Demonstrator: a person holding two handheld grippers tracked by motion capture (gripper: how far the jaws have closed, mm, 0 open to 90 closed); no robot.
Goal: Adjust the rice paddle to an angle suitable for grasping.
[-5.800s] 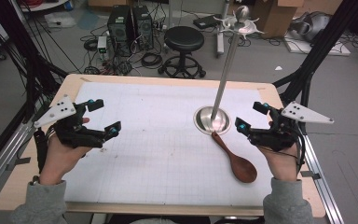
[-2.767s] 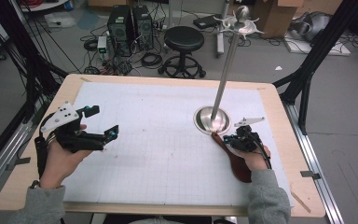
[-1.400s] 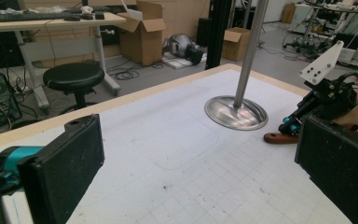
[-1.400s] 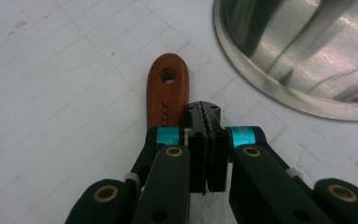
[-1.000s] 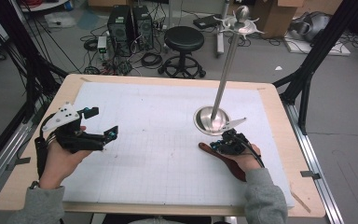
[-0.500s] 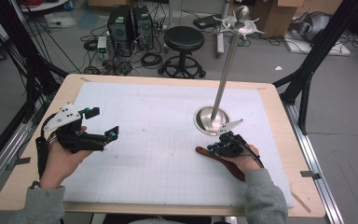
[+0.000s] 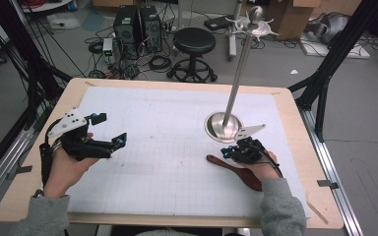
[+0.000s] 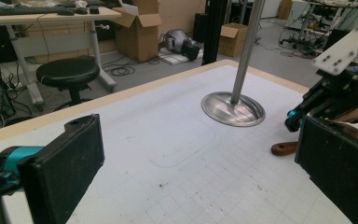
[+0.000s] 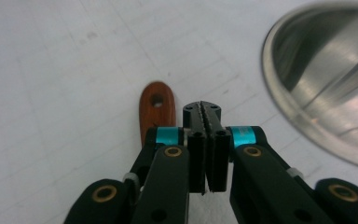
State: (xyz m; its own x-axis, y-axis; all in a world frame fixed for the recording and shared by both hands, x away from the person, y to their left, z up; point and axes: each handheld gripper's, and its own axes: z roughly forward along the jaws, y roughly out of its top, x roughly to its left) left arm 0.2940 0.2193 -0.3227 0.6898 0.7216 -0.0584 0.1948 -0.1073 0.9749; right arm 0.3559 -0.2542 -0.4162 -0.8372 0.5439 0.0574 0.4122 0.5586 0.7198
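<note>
I have the right tongs low over the white gridded mat on the wood-edged counter, just in front of the round polished steel base of the tall metal pole stand. From the right gripper view their two black pads are pressed flat together with nothing between them. The figure for these tongs crept up a touch in the last half second, yet no gap shows between the pads.

The dark reddish-brown wooden spoon lies flat on the mat under my right hand. Its handle end with the small hanging hole pokes out just to the left of the shut pads in the right gripper view, beside them and not gripped. In the high view the handle tip points toward the middle of the mat, while the bowl end sits close to my grey sleeve, partly hidden by the hand. I cannot tell whether the tongs actually touch the wood.

My left tongs hover above the left part of the mat, well apart from the spoon, their pads spread wide and holding nothing. Looking along them I see the steel base, the spoon's handle tip and the other gripper farther off.
</note>
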